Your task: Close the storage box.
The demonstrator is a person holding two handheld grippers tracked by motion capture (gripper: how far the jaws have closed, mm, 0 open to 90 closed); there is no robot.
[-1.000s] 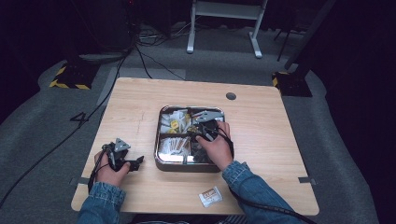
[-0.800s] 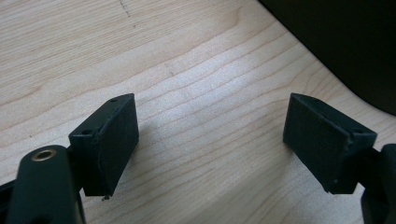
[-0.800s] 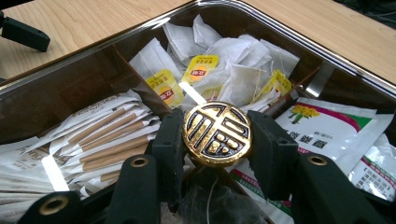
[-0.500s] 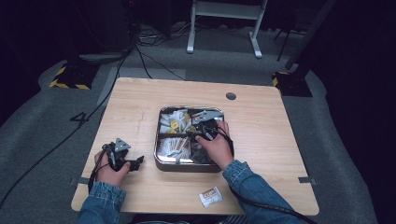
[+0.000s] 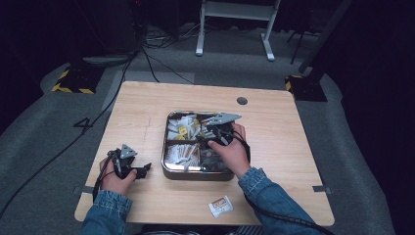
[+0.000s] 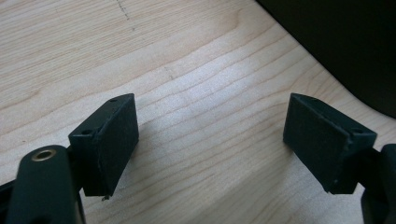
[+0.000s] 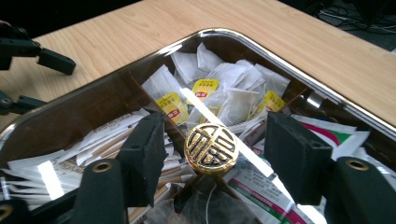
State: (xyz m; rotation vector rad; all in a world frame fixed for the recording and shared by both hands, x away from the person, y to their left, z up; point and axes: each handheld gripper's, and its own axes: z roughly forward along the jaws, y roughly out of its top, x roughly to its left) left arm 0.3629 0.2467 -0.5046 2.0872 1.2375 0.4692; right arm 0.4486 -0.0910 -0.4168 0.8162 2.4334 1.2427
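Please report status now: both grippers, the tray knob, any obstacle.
Right gripper open, jaws either side of gold knob at centre of metal tray, not closed on it. Left gripper open over bare table. Nothing in the way.

In the high view, the person's right hand (image 5: pixel 231 152) is covering the near right compartment of the square metal tray (image 5: pixel 169 169). The print on the small white packet (image 5: pixel 220 206) is staying too small to read. The frame's bottom edge is cutting both denim sleeves.
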